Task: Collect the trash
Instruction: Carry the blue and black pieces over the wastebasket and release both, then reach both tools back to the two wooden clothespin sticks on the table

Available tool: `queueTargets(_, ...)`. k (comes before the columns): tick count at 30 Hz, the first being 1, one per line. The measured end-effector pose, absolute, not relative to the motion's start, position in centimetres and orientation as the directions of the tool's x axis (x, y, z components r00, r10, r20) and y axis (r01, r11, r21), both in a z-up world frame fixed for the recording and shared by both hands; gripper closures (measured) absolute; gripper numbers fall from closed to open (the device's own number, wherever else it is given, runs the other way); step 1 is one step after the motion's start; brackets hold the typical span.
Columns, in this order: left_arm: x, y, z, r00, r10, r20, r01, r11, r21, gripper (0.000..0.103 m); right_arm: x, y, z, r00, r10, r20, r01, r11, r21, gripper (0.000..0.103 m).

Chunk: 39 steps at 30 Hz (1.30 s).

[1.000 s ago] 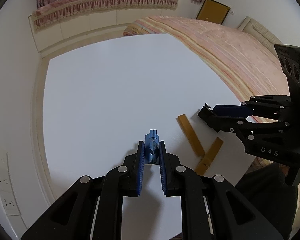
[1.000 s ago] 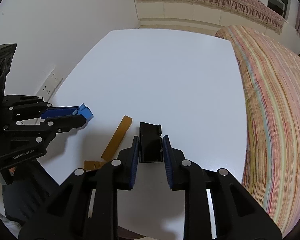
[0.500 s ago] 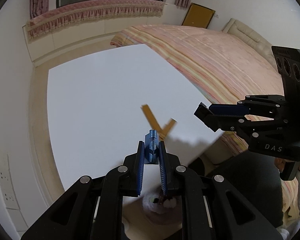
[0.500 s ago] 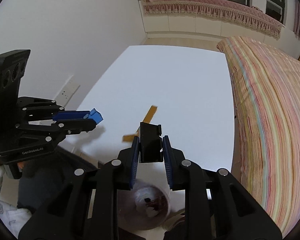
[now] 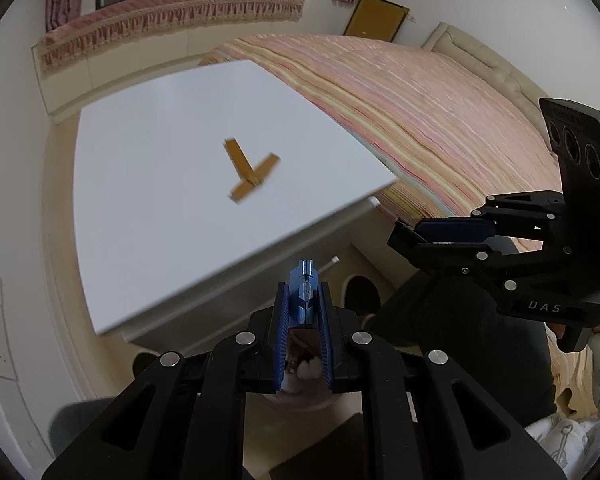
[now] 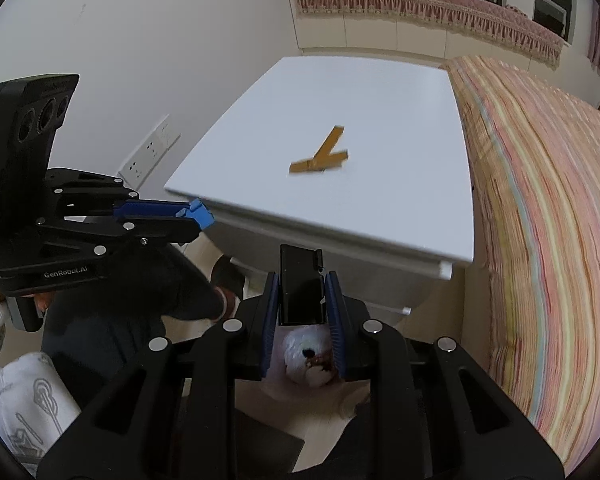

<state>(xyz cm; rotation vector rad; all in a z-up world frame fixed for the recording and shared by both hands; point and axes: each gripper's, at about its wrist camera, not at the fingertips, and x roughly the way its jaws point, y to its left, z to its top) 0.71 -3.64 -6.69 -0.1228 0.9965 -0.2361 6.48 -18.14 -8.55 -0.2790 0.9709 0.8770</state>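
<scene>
My left gripper (image 5: 303, 298) is shut on a small blue plastic piece (image 5: 305, 286); it also shows in the right wrist view (image 6: 199, 213). My right gripper (image 6: 302, 298) is shut on a black plastic piece (image 6: 301, 286); it also shows in the left wrist view (image 5: 404, 236). Both are held off the white table (image 5: 160, 200), past its near edge, above a bin with crumpled white tissue (image 6: 306, 354) on the floor. Two crossed orange-brown strips (image 5: 250, 168) lie on the table, also seen in the right wrist view (image 6: 322, 156).
A bed with a striped pink cover (image 5: 420, 112) runs along the table's right side. A wall with sockets (image 6: 150, 152) is on the left. The person's dark-clothed legs (image 6: 140, 304) are below the grippers.
Both grippers have pulled back and up from over the table to beyond its near edge, each still holding its piece. The bin with tissue has come into view beneath them.
</scene>
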Motion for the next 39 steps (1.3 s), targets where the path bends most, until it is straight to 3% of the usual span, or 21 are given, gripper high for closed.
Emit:
queueTargets(15,-0.5,-4.9,-7.9,0.481,-0.289,-0.828,0.162,0.957,-0.240,0.088,5.4,-18.5,-9.4,0.223,0.535,-0.815,-0.769,0.611,0.191,0.078)
queueTargets(16,-0.3,-4.8,-8.0,0.476,-0.295,-0.828,0.163,0.955,-0.247,0.086,5.5,-18.5,-9.5,0.217,0.535,-0.816,-0.770,0.608,0.194,0.077)
queueTargets(18,0.1,-4.6,-8.2,0.473,-0.290,-0.832,0.154,0.957,-0.246,0.074,5.7,-18.5,-9.8,0.222,0.526,-0.821,-0.766,0.615,0.187,0.053)
queueTargets(19,0.2,-4.2,-8.3,0.481,-0.278,-0.831,0.137,0.960,-0.242,0.056,5.8,-18.6,-9.8,0.223,0.529,-0.819,-0.763,0.617,0.191,0.029)
queueTargets(20,0.2,-4.0,-8.3,0.489,-0.274,-0.828,0.126,0.962,-0.243,0.039,5.8,-18.7,-9.8,0.223,0.538,-0.813,-0.762,0.616,0.199,0.020)
queueTargets(21,0.2,-3.7,-8.3,0.499,-0.263,-0.826,0.114,0.964,-0.239,0.032,5.9,-18.7,-9.8,0.226,0.536,-0.813,-0.759,0.620,0.197,0.017)
queueTargets(22,0.2,-3.5,-8.1,0.511,-0.248,-0.823,0.102,0.968,-0.228,0.018,6.0,-18.6,-9.8,0.230,0.529,-0.817,-0.757,0.625,0.191,0.015)
queueTargets(23,0.2,-3.3,-7.9,0.529,-0.233,-0.816,0.088,0.971,-0.220,0.014,6.1,-18.6,-9.9,0.231,0.526,-0.819,-0.755,0.627,0.190,0.014)
queueTargets(26,0.3,-2.6,-7.6,0.547,-0.213,-0.809,0.057,0.974,-0.218,0.007,6.3,-18.5,-9.9,0.230,0.524,-0.820,-0.753,0.630,0.191,0.011)
queueTargets(39,0.9,-1.1,-7.0,0.559,-0.202,-0.804,0.011,0.971,-0.237,0.007,7.0,-18.2,-9.6,0.230,0.529,-0.817,-0.750,0.631,0.198,0.005)
